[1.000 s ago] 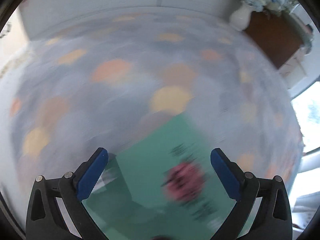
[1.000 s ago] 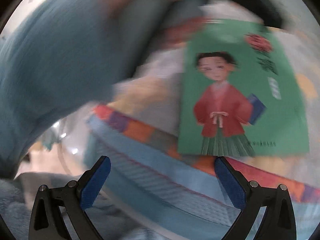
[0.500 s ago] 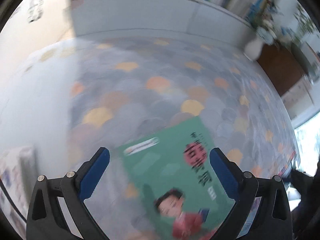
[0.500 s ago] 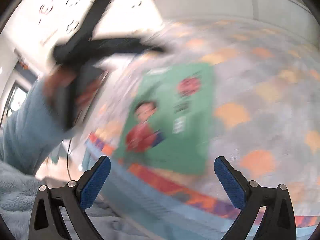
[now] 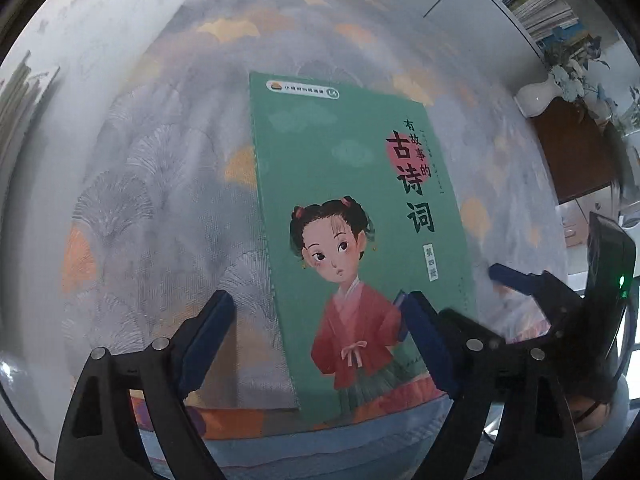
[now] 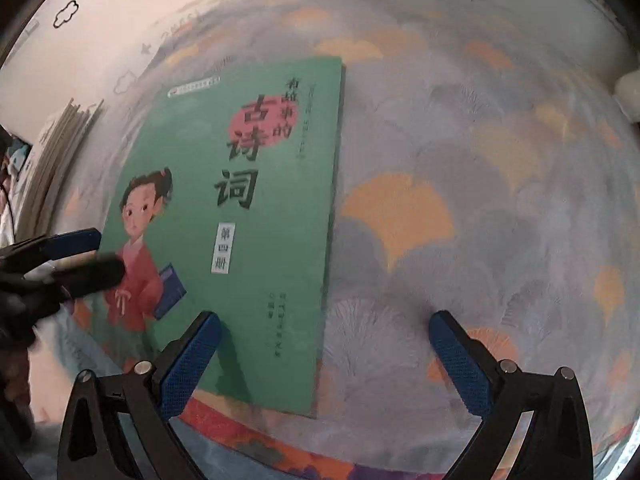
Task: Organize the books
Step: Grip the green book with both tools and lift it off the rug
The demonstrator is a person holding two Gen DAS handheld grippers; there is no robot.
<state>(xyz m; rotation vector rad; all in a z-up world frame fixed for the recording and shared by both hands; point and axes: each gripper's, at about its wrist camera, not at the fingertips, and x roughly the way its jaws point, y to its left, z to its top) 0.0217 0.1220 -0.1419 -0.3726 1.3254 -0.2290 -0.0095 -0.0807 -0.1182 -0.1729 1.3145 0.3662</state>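
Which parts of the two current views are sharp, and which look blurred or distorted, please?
Left wrist view: green book cover crisp, bookshelf bent by the fisheye rim. Right wrist view: book lettering soft, left gripper smeared by motion, bedspread pattern hazy.

Smooth matt paper book cover (image 5: 360, 216) on woven patterned cloth (image 5: 160, 200).

Green book (image 5: 352, 216) flat on patterned cloth (image 5: 160, 184); left gripper (image 5: 320, 340) fingers closing astride its lower corner.

Patterned tablecloth-covered table (image 5: 168, 184); green book (image 5: 352, 208) flat, near front edge, cover up.
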